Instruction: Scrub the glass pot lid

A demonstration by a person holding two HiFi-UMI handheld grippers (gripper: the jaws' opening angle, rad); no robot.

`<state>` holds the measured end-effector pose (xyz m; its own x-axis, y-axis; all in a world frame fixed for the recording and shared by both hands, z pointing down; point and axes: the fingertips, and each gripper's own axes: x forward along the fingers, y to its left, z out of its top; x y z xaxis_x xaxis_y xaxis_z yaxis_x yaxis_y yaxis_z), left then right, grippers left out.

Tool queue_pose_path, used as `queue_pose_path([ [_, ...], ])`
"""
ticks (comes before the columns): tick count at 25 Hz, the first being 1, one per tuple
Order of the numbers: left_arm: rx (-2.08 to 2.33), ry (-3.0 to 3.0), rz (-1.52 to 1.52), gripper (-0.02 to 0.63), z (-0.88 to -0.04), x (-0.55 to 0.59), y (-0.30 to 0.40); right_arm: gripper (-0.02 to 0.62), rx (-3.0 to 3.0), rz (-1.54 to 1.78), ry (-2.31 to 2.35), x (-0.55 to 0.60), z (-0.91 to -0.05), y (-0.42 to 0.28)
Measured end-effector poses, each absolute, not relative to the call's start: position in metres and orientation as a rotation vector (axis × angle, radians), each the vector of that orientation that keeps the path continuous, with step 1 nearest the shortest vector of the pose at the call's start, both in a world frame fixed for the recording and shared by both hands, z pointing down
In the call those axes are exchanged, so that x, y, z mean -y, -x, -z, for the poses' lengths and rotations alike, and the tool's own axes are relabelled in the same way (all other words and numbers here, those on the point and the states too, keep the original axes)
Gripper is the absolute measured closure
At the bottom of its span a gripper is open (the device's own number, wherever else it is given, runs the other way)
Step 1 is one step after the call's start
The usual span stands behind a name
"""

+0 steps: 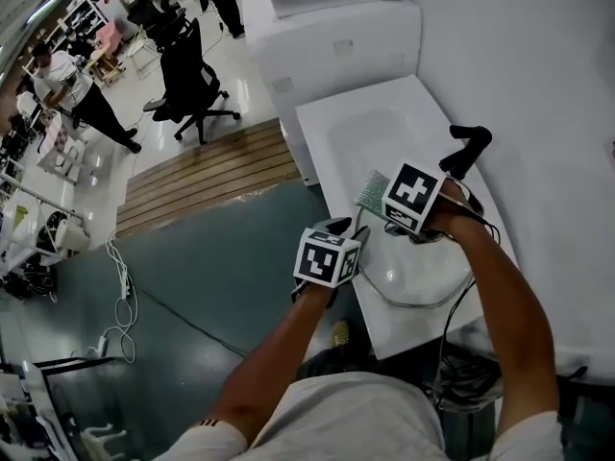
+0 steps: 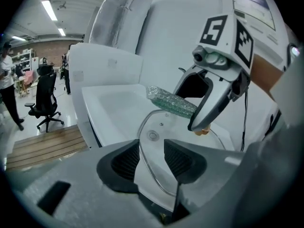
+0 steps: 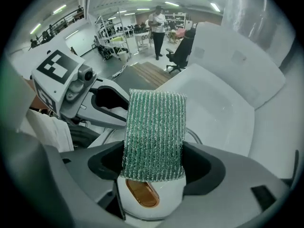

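The glass pot lid (image 1: 423,286) lies flat on the white counter (image 1: 404,339) in front of the sink, its brown knob (image 3: 140,193) facing up. My right gripper (image 1: 386,211) points steeply down over the lid and is shut on a green scrub pad (image 3: 154,132), which hangs just above the knob. My left gripper (image 2: 151,156) is at the lid's near left edge. Its jaws stand apart with the lid's rim (image 2: 142,127) running between them, and the pads (image 2: 124,163) are not pressing on it.
A sink basin (image 1: 380,137) and a black faucet (image 1: 468,148) lie beyond the lid. A white box (image 1: 336,41) stands behind the sink. On the floor to the left are an office chair (image 1: 187,89), a wooden platform (image 1: 207,173), cables (image 1: 120,305) and people farther off.
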<state>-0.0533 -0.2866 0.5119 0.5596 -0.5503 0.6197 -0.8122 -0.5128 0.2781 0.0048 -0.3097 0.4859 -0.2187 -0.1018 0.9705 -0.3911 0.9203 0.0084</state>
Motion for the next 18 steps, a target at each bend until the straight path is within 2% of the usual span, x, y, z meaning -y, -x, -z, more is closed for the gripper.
queue_pose_path([
  [8,1.051,-2.218,-0.661,0.440,-0.526,0.284,0.050,0.247,1.638,-0.368,-0.305,0.316,-0.521,-0.004],
  [18,1.007,-2.230,-0.654,0.440,-0.531,0.280,0.045,0.247,1.679,-0.569,-0.507,0.331,-0.521,-0.035],
])
